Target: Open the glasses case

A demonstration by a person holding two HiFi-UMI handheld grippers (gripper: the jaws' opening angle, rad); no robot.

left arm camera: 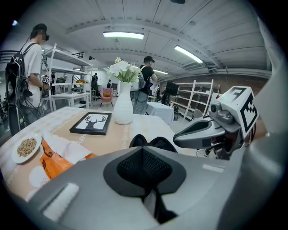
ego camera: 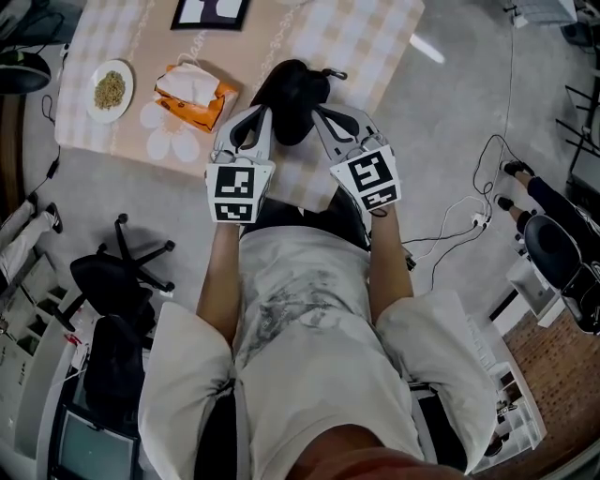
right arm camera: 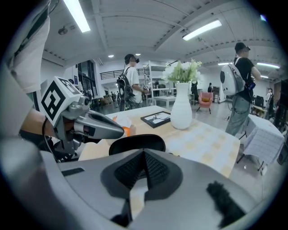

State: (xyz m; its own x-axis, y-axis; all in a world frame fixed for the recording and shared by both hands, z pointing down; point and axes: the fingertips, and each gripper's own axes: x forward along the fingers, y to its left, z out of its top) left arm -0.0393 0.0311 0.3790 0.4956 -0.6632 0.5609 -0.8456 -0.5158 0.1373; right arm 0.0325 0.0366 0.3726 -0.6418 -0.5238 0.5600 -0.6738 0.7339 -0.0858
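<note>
A black glasses case [ego camera: 292, 94] lies closed near the front edge of the checked table [ego camera: 94, 127]. My left gripper [ego camera: 255, 117] sits against its left side and my right gripper [ego camera: 323, 114] against its right side. In the left gripper view the left gripper [left arm camera: 144, 168] is shut, pads together, and the case [left arm camera: 150, 143] rises just beyond them. In the right gripper view the right gripper [right arm camera: 144, 168] is likewise shut, with the case [right arm camera: 137, 143] just behind its tips. Nothing shows between either pair of pads.
An orange packet with white paper [ego camera: 192, 94] and a plate of grains [ego camera: 110, 90] lie left of the case. A framed picture [ego camera: 211, 11] and a white vase of flowers [left arm camera: 123, 108] stand further back. An office chair [ego camera: 117, 272] is at the left; people stand beyond the table.
</note>
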